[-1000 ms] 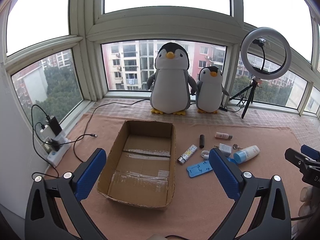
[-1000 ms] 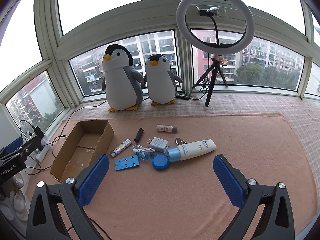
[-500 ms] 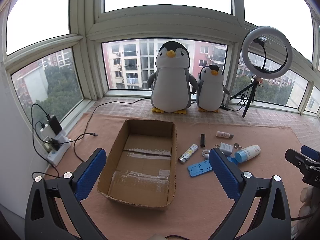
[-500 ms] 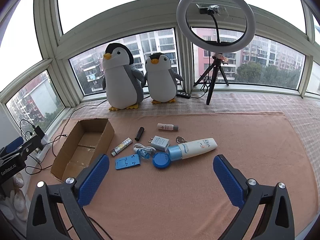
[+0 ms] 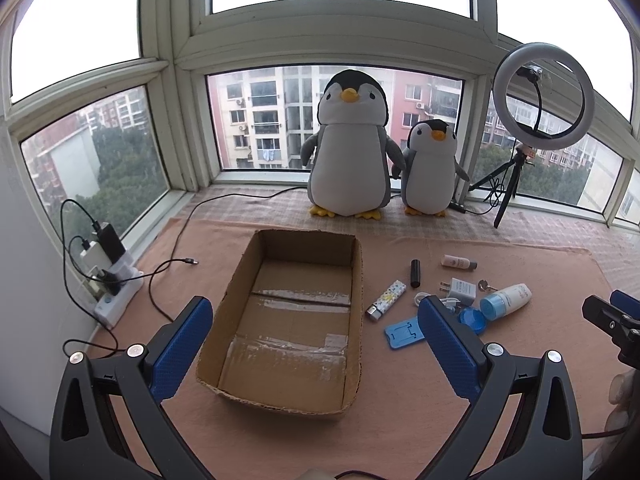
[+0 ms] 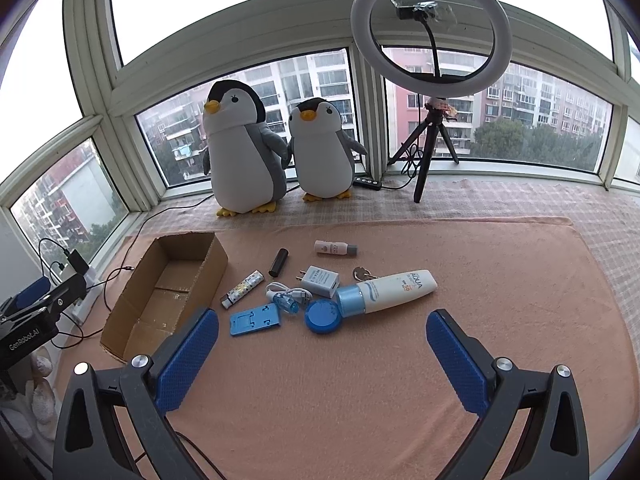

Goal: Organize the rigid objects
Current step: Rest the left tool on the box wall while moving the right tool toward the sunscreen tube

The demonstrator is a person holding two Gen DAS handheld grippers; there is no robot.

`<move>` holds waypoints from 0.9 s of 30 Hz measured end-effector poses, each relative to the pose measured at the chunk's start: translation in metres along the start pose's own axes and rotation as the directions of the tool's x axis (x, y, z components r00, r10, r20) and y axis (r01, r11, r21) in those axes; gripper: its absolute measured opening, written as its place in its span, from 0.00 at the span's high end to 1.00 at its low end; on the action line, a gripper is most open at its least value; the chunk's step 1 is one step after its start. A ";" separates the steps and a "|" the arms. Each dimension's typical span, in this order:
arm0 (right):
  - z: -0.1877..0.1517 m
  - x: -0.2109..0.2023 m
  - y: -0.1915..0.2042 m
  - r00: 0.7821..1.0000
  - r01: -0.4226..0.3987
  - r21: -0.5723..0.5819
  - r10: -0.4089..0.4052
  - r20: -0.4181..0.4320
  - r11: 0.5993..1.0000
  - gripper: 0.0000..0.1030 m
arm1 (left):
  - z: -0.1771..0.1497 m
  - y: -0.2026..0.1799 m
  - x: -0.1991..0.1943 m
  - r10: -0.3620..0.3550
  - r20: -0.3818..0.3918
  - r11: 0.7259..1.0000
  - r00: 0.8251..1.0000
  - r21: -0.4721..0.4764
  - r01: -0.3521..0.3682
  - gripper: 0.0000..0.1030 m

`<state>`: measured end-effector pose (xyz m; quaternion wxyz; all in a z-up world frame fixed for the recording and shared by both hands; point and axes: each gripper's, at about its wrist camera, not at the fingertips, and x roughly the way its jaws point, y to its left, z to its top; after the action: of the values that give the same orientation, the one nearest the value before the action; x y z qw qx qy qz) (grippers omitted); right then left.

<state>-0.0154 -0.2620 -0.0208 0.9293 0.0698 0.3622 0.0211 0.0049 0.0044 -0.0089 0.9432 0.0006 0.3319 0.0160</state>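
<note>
The right claw [image 6: 322,356] is held wide apart and empty above the pink cloth-covered surface [image 6: 500,280], just short of a cluster of small items; the left claw [image 5: 316,344] is likewise spread wide and empty, framing the near end of an open cardboard box [image 5: 356,292] in which nothing is seen. Nearest the right claw are found a blue phone stand [image 6: 255,320] and a round blue cap [image 6: 322,315], the cap touching a white tube [image 6: 394,290] on which "AQUA" and "SPF 50" can be read. Beyond these lie a coiled white cable [image 6: 288,292], a white charger [image 6: 320,280] with unreadable print, a patterned lighter [image 6: 243,289], a black cylinder [image 6: 279,262], keys [image 6: 362,273] and a small pink bottle [image 6: 335,248]. "GenRobot.AI" is printed on the left claw's body, seen at the edge of the right view.
</note>
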 end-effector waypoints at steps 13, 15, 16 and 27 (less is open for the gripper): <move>-0.006 0.013 -0.014 1.000 0.009 0.022 -0.009 -0.024 1.000 0.00 | -0.024 0.051 0.066 0.135 -0.119 0.989 0.984 -0.037 -0.140 0.01; -0.008 0.016 -0.019 0.999 0.017 0.028 -0.016 -0.030 0.999 0.00 | -0.031 0.061 0.078 0.159 -0.144 0.985 0.977 -0.045 -0.167 0.03; -0.009 0.017 -0.022 0.999 0.021 0.031 -0.020 -0.034 0.999 0.00 | -0.034 0.066 0.084 0.171 -0.159 0.982 0.972 -0.048 -0.180 0.04; -0.025 0.040 -0.059 0.993 0.076 0.080 -0.068 -0.098 0.994 0.00 | -0.058 0.092 0.137 0.220 -0.273 0.969 0.937 -0.049 -0.241 0.23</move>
<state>-0.0036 -0.3140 -0.0743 0.9074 0.0946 0.4087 -0.0246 0.0721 0.1002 -0.1386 0.8811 -0.0013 0.4517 0.1399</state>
